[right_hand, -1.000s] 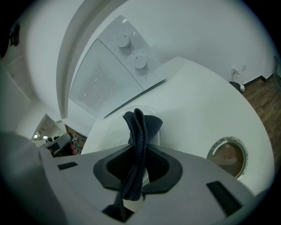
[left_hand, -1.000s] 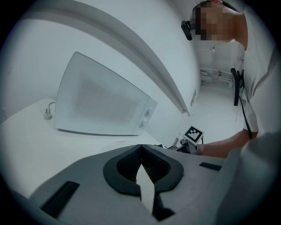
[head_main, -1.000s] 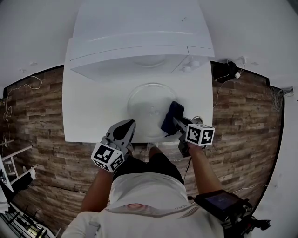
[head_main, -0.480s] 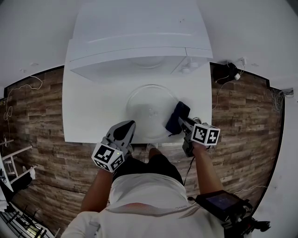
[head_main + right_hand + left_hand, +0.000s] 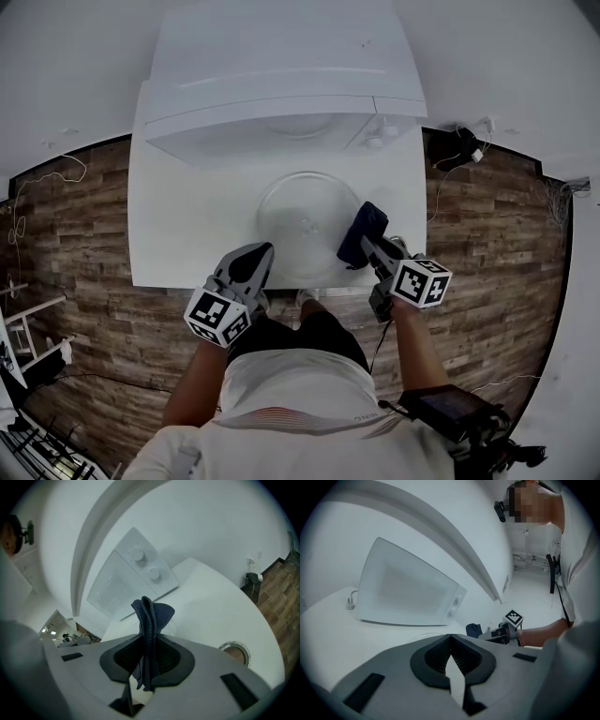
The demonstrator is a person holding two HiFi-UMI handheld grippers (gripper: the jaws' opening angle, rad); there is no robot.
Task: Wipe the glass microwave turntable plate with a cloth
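Wipe step in hand: right tongs clamped on dark cloth at right rim of glass plate on tabletop; left tongs together, empty; next move probably a pressed sweep leftward across plate.

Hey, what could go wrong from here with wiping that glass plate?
1. The glass plate lies unheld near the table's front edge, and the left gripper is shut on nothing, so a wiping push could slide it off.
2. The right gripper pinches the cloth in a narrow fold; hard jaws might scrape the glass.
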